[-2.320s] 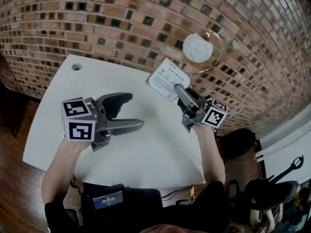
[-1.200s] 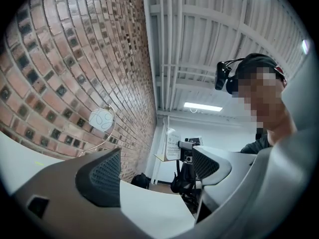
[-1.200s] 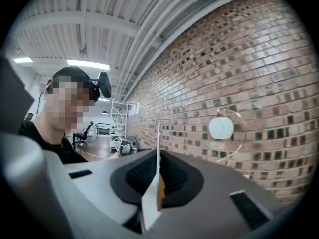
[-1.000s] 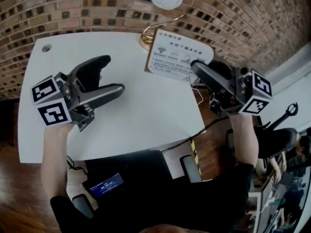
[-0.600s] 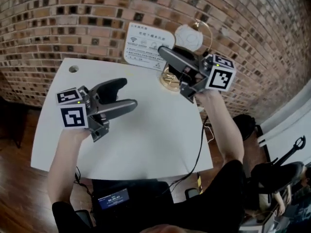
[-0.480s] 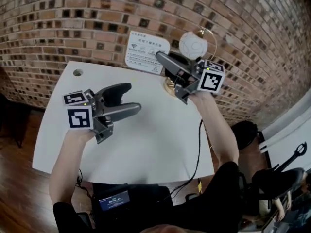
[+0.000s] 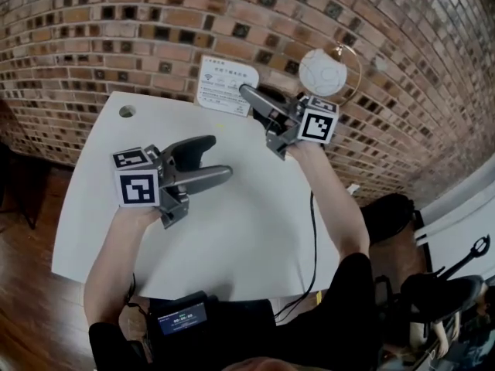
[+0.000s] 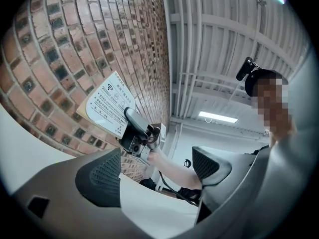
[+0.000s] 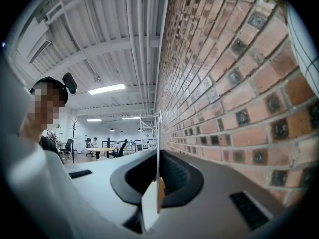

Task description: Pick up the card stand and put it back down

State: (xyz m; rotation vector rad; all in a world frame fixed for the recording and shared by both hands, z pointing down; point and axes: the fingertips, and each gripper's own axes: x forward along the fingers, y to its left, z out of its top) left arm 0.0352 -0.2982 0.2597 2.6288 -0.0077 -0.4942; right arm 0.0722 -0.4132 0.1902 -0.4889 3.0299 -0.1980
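Note:
The card stand (image 7: 227, 84) is a white printed card, held up in the air in front of the brick wall near the table's far edge. My right gripper (image 7: 249, 97) is shut on its right edge. In the right gripper view the card (image 9: 158, 148) shows edge-on, pinched between the two jaws of the right gripper (image 9: 158, 185). My left gripper (image 7: 213, 158) hovers open over the white table (image 7: 93, 199) with nothing between its fingers. In the left gripper view the open left gripper (image 8: 154, 171) looks up at the card (image 8: 107, 108) and the right gripper (image 8: 130, 119).
A lamp with a white globe (image 7: 322, 69) in a gold ring stands at the table's far right, close behind my right gripper. A cable hole (image 7: 127, 111) sits in the far left corner. A black cable (image 7: 313, 230) hangs off the right edge. A small screen (image 7: 179, 318) sits below the near edge.
The right gripper has carried the card from the table's right side up and to the left, in front of the wall. The left gripper has stayed open over the table.

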